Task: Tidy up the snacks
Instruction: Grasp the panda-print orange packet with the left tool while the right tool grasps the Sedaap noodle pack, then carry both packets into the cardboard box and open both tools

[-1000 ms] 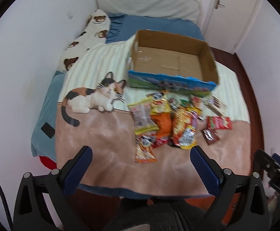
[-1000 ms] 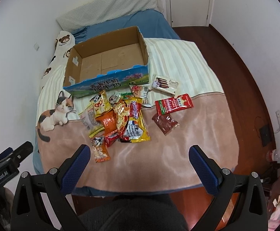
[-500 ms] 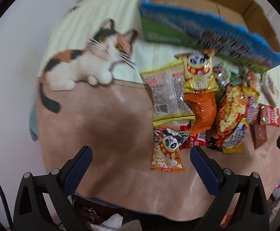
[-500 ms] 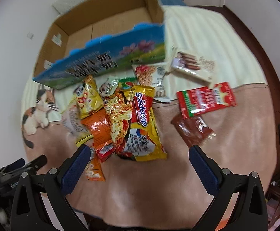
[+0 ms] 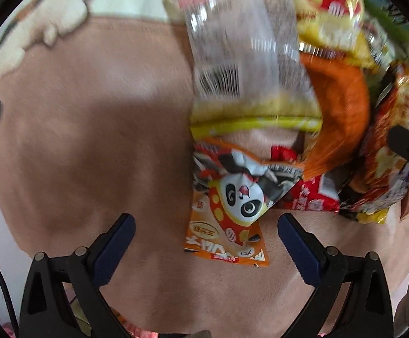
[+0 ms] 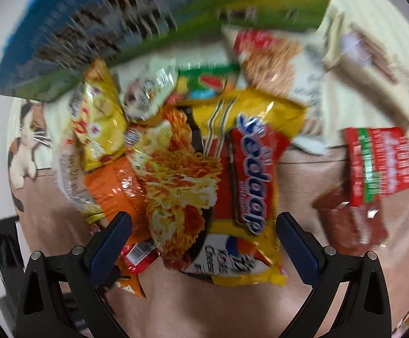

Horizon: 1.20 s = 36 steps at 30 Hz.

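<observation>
A heap of snack packets lies on a brown blanket (image 5: 91, 140). In the left wrist view my left gripper (image 5: 206, 225) stands open just above an orange panda packet (image 5: 232, 214), which lies between its fingers. Beyond it lie a clear packet with a barcode (image 5: 244, 56), an orange packet (image 5: 342, 112) and a small red packet (image 5: 314, 194). In the right wrist view my right gripper (image 6: 203, 224) is open low over a yellow Sedaap noodle packet (image 6: 246, 186) and an orange noodle packet (image 6: 176, 174). The blue and green cardboard box (image 6: 120, 28) stands behind the heap.
To the right lie a red packet (image 6: 384, 160), a dark brown packet (image 6: 351, 225) and a pale biscuit packet (image 6: 373, 64). The blanket's cat print (image 6: 27, 146) shows at the left. The right gripper's black body (image 5: 407, 149) reaches into the left wrist view.
Both grippers have dropped and moved forward, close over the snack heap. The packets now fill both views. Both stay open.
</observation>
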Motion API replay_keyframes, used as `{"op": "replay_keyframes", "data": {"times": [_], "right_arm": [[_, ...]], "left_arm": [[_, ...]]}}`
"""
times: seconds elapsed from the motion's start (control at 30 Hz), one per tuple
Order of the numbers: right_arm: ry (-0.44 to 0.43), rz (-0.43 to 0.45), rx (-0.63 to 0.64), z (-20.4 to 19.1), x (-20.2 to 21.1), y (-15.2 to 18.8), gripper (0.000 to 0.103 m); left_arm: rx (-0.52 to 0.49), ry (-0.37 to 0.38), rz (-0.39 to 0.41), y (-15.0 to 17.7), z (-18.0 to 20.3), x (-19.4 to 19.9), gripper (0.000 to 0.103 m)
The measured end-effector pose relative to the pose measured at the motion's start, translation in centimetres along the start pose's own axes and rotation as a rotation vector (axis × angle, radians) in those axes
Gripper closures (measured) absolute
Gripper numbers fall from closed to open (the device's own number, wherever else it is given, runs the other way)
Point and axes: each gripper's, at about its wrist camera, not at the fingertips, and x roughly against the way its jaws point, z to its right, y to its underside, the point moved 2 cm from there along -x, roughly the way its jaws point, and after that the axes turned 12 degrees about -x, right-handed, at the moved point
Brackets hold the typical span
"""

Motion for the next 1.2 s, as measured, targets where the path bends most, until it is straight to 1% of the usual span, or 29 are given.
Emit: {"op": "replay_keyframes", "data": {"times": [0.03, 0.1, 0.17, 0.2, 0.23, 0.33, 0.4, 0.47, 0.57, 0.63, 0.7, 0.77, 0.87, 0.9, 0.97, 1.0, 1.03, 1.1, 1.13, 1.17, 1.2], "right_arm": [[-0.002, -0.018, -0.002, -0.1, -0.9, -0.1, 0.0], [0.021, -0.035, -0.002, -0.3, -2.4, -0.2, 0.0], [0.02, -0.023, -0.007, -0.4, -3.2, -0.4, 0.001], [0.019, -0.014, -0.009, -0.5, -3.2, -0.5, 0.004], [0.012, -0.009, -0.014, -0.6, -3.3, -0.6, 0.008], [-0.011, -0.004, -0.013, -0.2, -3.1, -1.0, 0.009], [-0.021, 0.004, -0.013, -0.2, -3.1, -0.9, 0.009], [-0.035, 0.013, -0.014, 0.9, -2.1, -0.4, 0.009], [-0.067, 0.063, 0.018, 0.6, -0.7, 0.5, 0.009], [-0.083, 0.082, 0.039, 0.8, 0.5, 1.4, 0.009], [-0.118, 0.097, 0.057, 0.7, 1.8, 2.0, 0.009], [-0.124, 0.112, 0.077, 1.2, 3.7, 2.4, 0.009], [-0.173, 0.134, 0.097, 1.3, 6.5, 3.0, 0.009], [-0.194, 0.146, 0.107, 1.3, 7.8, 3.2, 0.009], [-0.219, 0.166, 0.118, 2.1, 11.2, 2.6, 0.009], [-0.237, 0.172, 0.122, 2.3, 12.2, 2.6, 0.009], [-0.256, 0.181, 0.124, 2.4, 13.6, 2.5, 0.009], [-0.282, 0.211, 0.128, 2.7, 16.9, 2.0, 0.009], [-0.291, 0.217, 0.128, 2.7, 18.1, 0.8, 0.009], [-0.3, 0.229, 0.124, 2.8, 19.4, 0.3, 0.009], [-0.307, 0.244, 0.118, 2.8, 20.9, -0.7, 0.009]], "left_arm": [[0.006, 0.01, -0.014, 0.1, 0.0, -0.7, 0.001], [0.023, 0.043, -0.028, 0.2, -0.1, -2.1, 0.01], [0.033, 0.038, -0.031, 0.4, -0.4, -3.0, 0.027], [0.038, 0.044, -0.012, 0.5, -0.6, -3.1, 0.032], [0.041, 0.047, 0.005, 0.2, -0.5, -3.1, 0.047], [0.028, 0.051, 0.03, 0.7, -0.3, -2.5, 0.053], [0.014, 0.038, 0.049, 1.0, -0.2, -2.2, 0.054], [0.003, 0.027, 0.069, 1.6, 0.1, -1.4, 0.055], [0.001, 0.024, 0.103, 2.1, -0.1, -0.1, 0.057], [0.002, 0.024, 0.131, 2.6, -0.2, 1.5, 0.058], [0.002, 0.015, 0.179, 3.1, -0.6, 3.3, 0.06], [0.01, 0.032, 0.209, 3.5, -1.1, 5.4, 0.06], [0.017, 0.042, 0.294, 3.8, -2.0, 9.2, 0.06], [0.018, 0.046, 0.326, 4.0, -2.2, 10.9, 0.06], [0.018, 0.059, 0.388, 4.7, -2.8, 14.6, 0.06], [0.022, 0.062, 0.44, 4.7, -3.1, 17.1, 0.06], [0.027, 0.065, 0.465, 3.9, -2.9, 19.7, 0.06], [0.029, 0.094, 0.538, 1.9, -2.2, 23.9, 0.06], [0.028, 0.094, 0.566, -0.2, -1.1, 25.5, 0.06], [0.021, 0.094, 0.593, -1.4, -0.3, 26.3, 0.06], [0.019, 0.093, 0.622, -3.0, -0.5, 28.0, 0.06]]}}
